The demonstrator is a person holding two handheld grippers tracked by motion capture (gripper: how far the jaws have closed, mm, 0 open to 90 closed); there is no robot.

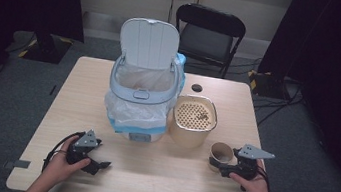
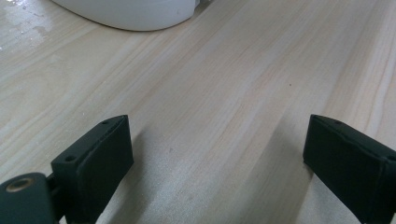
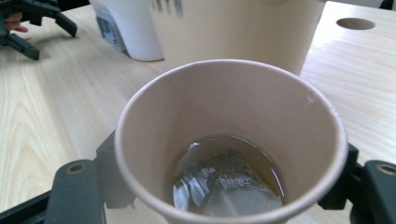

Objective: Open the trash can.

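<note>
A brown paper cup (image 1: 222, 154) stands at the table's near right; in the right gripper view the cup (image 3: 233, 116) holds a little brownish liquid and a soaked tea bag. My right gripper (image 1: 223, 165) has one jaw on each side of the cup, pressing its wall near the base. My left gripper (image 1: 98, 165) rests low at the near left, held by a hand. In the left gripper view its jaws (image 2: 217, 154) stand wide apart over bare wood with nothing between them.
A white bin (image 1: 140, 97) with its lid raised and a plastic liner stands mid-table. Beside it is a beige canister (image 1: 194, 119) with a perforated insert, just behind the cup. A round hole (image 1: 197, 87) marks the tabletop, and a black chair (image 1: 208, 33) stands beyond.
</note>
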